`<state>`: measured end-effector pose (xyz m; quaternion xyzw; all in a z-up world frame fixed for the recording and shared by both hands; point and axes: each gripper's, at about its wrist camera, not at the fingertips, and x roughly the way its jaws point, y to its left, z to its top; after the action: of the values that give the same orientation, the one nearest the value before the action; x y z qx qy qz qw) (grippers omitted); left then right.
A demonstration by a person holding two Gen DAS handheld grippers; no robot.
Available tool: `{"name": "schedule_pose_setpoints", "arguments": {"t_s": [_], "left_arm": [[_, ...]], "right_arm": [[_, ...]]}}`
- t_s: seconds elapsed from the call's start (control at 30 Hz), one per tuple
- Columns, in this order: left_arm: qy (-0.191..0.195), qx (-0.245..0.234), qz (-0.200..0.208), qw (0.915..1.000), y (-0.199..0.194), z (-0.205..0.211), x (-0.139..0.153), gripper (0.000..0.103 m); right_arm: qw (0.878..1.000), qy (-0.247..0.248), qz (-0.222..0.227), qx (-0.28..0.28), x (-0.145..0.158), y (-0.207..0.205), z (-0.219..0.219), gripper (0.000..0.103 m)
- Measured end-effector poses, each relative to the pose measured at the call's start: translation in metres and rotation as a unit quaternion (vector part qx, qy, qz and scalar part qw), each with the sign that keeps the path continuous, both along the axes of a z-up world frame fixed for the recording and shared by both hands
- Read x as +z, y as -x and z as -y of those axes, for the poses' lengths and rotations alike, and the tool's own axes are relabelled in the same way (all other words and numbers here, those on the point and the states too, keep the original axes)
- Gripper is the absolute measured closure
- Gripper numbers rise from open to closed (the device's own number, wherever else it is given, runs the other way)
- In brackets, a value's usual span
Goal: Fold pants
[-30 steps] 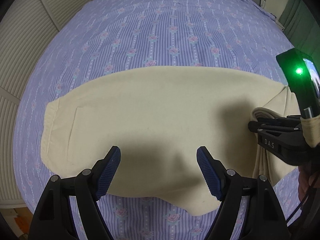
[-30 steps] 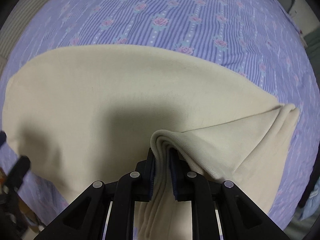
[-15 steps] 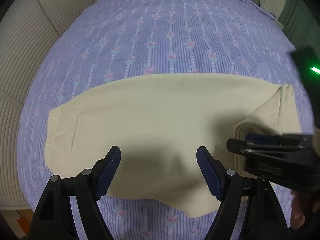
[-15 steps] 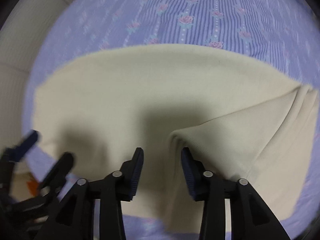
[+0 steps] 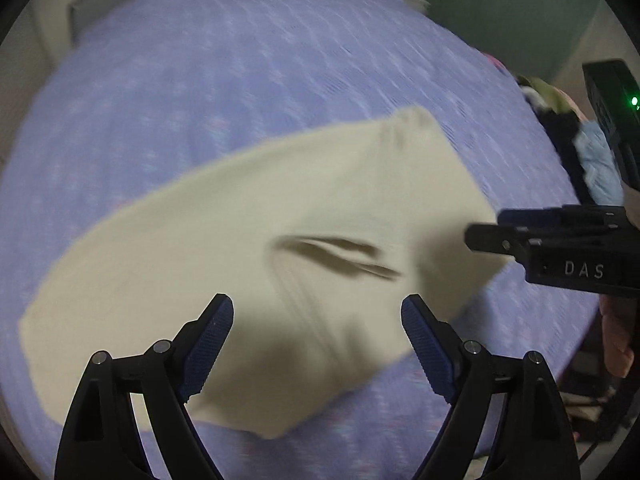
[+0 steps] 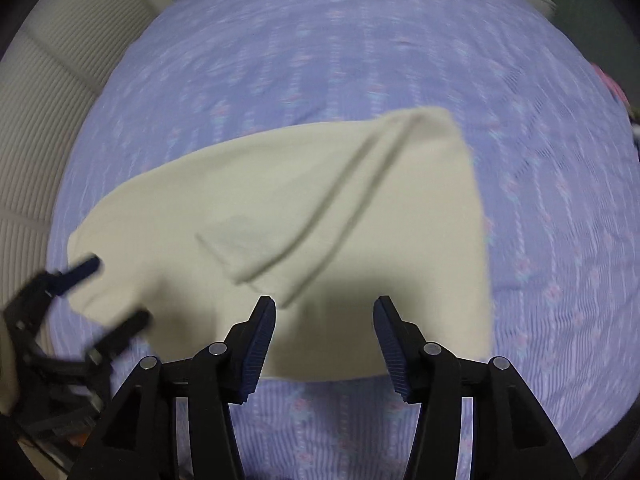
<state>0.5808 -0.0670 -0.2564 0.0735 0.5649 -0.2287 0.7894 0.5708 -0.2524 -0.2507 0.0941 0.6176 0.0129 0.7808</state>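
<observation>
The cream pants (image 6: 304, 216) lie folded on the purple bedspread (image 6: 320, 40). The right gripper (image 6: 325, 334) has just been opening and holds nothing. The left gripper (image 5: 317, 342) stands wide, jaws having just opened further, empty.

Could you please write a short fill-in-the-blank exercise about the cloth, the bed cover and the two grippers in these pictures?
1. The cream-coloured soft fabric pants lie on a ______ striped bed sheet with small flowers.
2. The right gripper, whose jaws have just been opening, holds ______.
3. The blue ribbed pads of the left gripper stand ______ apart, above the pants.

Missing words: purple; nothing; wide
</observation>
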Motion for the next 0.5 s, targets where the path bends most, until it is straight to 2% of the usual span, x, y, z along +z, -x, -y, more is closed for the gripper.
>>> {"name": "schedule_pose_setpoints", "arguments": {"t_s": [0.1, 0.13, 0.2, 0.3, 0.4, 0.5], "left_arm": [[0.02, 0.028, -0.02, 0.9992, -0.006, 0.009, -0.007, 0.017], [0.023, 0.043, -0.018, 0.9986, -0.008, 0.012, -0.006, 0.017], [0.007, 0.042, 0.007, 0.9991, -0.009, 0.022, -0.002, 0.017], [-0.044, -0.02, 0.062, 0.9969, -0.006, 0.049, -0.003, 0.017], [-0.106, -0.096, 0.104, 0.9843, 0.0, 0.074, -0.015, 0.017], [-0.138, -0.139, 0.117, 0.9735, 0.002, 0.091, -0.032, 0.017]], "right_arm": [[1.0, 0.009, -0.008, -0.01, -0.01, 0.003, 0.005, 0.05], [1.0, 0.012, -0.009, -0.009, -0.013, 0.005, 0.006, 0.05], [1.0, 0.017, -0.012, -0.009, -0.018, 0.011, 0.01, 0.05], [1.0, 0.025, -0.011, -0.01, -0.024, 0.008, 0.017, 0.05], [0.999, 0.028, -0.012, -0.017, -0.026, 0.012, 0.025, 0.05], [0.999, 0.031, -0.019, -0.022, -0.033, 0.017, 0.036, 0.05]]}}
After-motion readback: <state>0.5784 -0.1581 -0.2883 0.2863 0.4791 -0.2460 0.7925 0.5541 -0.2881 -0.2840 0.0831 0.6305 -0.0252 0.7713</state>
